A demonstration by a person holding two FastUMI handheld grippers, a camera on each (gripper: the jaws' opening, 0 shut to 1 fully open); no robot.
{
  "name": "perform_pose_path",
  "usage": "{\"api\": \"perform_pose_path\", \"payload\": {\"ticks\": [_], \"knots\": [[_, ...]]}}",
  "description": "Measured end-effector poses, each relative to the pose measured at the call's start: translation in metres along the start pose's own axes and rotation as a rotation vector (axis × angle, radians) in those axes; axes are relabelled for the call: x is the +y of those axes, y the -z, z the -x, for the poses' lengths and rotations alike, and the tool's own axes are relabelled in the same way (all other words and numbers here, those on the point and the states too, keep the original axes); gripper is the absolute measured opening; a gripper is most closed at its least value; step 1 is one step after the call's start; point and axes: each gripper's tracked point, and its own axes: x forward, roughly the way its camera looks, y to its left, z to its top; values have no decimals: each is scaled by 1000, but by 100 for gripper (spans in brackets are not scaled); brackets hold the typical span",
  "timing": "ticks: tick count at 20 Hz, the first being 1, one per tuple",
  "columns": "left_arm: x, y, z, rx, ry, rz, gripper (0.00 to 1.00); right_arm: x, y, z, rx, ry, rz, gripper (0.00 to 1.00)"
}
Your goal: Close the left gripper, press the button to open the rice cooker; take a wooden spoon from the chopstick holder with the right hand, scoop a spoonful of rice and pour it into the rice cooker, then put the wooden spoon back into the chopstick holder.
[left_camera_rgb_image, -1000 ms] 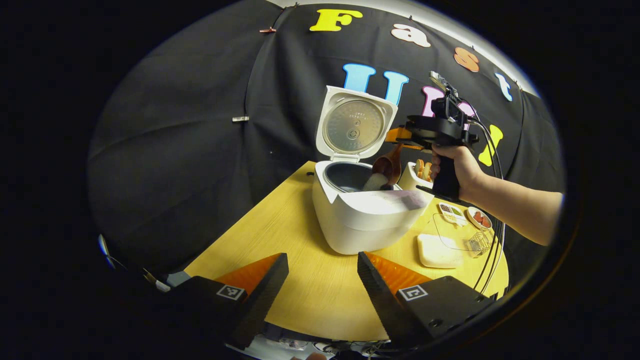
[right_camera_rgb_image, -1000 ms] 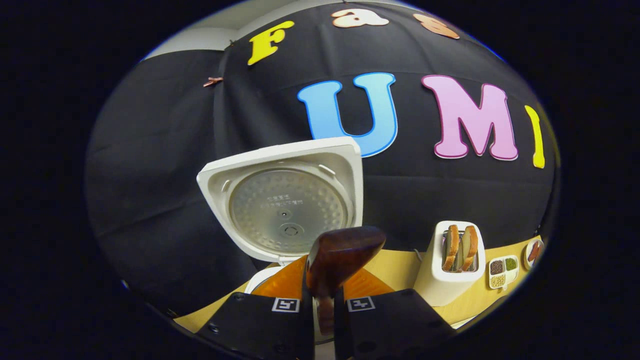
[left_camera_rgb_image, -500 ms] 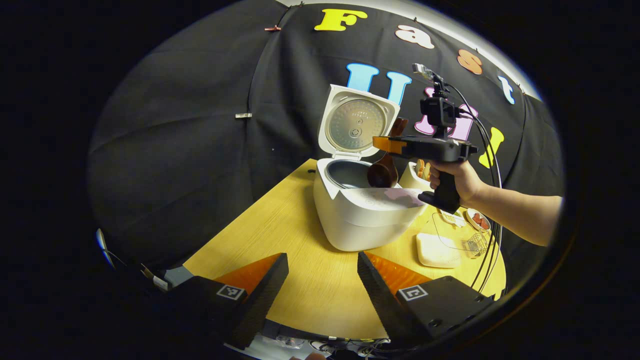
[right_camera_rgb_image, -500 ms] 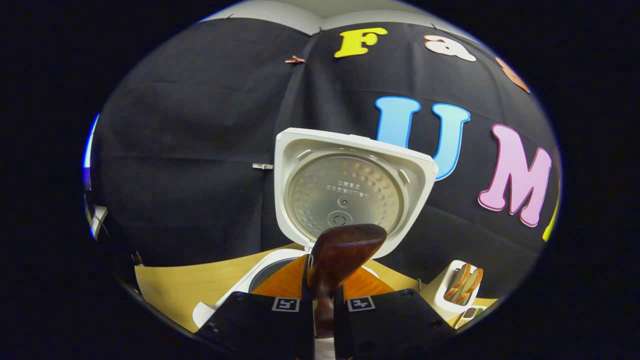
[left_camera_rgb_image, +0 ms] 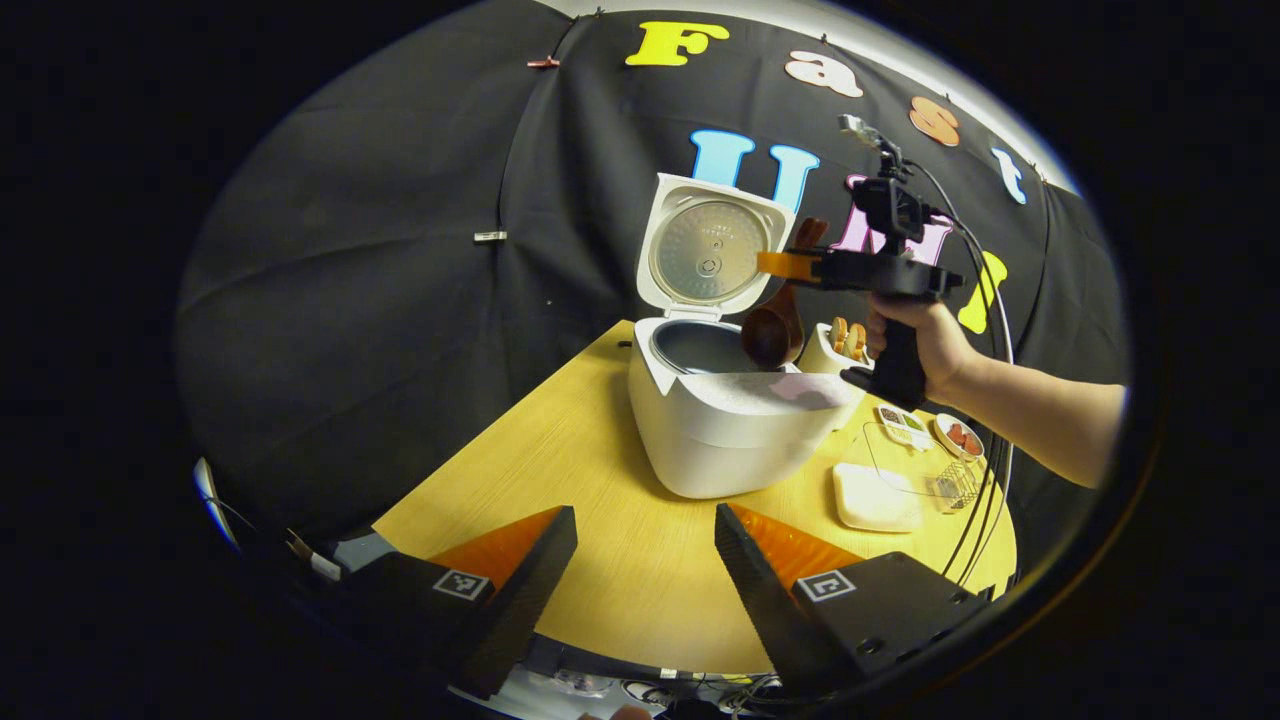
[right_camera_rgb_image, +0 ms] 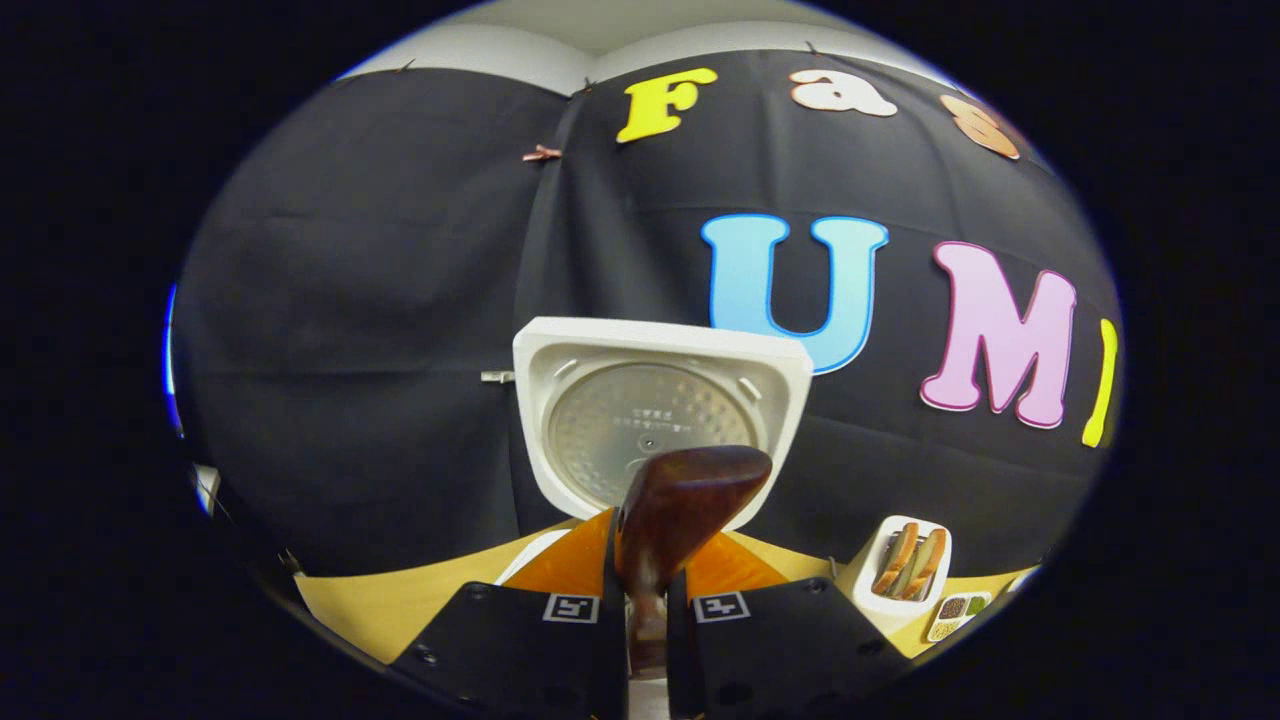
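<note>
The white rice cooker [left_camera_rgb_image: 735, 425] stands on the wooden table [left_camera_rgb_image: 560, 450] with its lid [left_camera_rgb_image: 708, 250] raised upright. A person's hand holds my right gripper [left_camera_rgb_image: 785, 265] level over the cooker's right side, shut on the wooden spoon [left_camera_rgb_image: 772, 335]. The spoon's dark bowl hangs just above the pot's rim. In the right gripper view, my right gripper [right_camera_rgb_image: 645, 590] clamps the spoon's stem [right_camera_rgb_image: 645, 620], whose rounded end [right_camera_rgb_image: 690, 490] rises before the lid [right_camera_rgb_image: 655, 415]. My left gripper [left_camera_rgb_image: 645, 535] hovers open over the table's near edge, nothing between its fingers.
A white toaster [left_camera_rgb_image: 843, 345] with bread slices stands behind the cooker, to its right. Small seasoning dishes [left_camera_rgb_image: 905, 422], a white rice tray [left_camera_rgb_image: 875, 498] and a clear box holding a wire rack [left_camera_rgb_image: 950, 485] lie right of the cooker. The toaster [right_camera_rgb_image: 905, 565] sits low right.
The spoon was tipped into the pot with white rice sliding off; my right gripper has since levelled and risen, so the bowl hangs above the rim. My left gripper has stayed put.
</note>
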Motion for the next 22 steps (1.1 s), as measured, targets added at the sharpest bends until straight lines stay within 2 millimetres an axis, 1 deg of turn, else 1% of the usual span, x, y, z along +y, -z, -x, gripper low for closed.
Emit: {"api": "perform_pose_path", "payload": {"ticks": [3, 5, 7, 10, 12, 16, 18, 20, 22], "knots": [[-14, -1, -2, -8, 23, 6, 96, -26, -28, 31, -58, 34, -79, 19], [-26, -2, -5, -9, 42, -5, 96, -50, -44, 56, -91, 64, -126, 19], [-42, -5, -8, -13, 68, -15, 96, -78, -54, 82, -109, 102, -170, 19], [-69, -7, -13, -13, 109, -31, 96, -133, -59, 120, -120, 190, -224, 19], [-93, -8, -13, -13, 140, -35, 96, -172, -55, 148, -121, 256, -241, 19], [-134, -4, -11, -8, 173, -44, 96, -248, -28, 207, -91, 379, -263, 19], [-153, 3, -10, 2, 180, -36, 96, -279, -20, 231, -92, 431, -281, 19], [-173, 11, -7, 18, 196, -25, 96, -308, -7, 251, -84, 473, -319, 19], [-185, 17, -6, 34, 190, -17, 96, -334, 11, 268, -71, 511, -361, 19]]}}
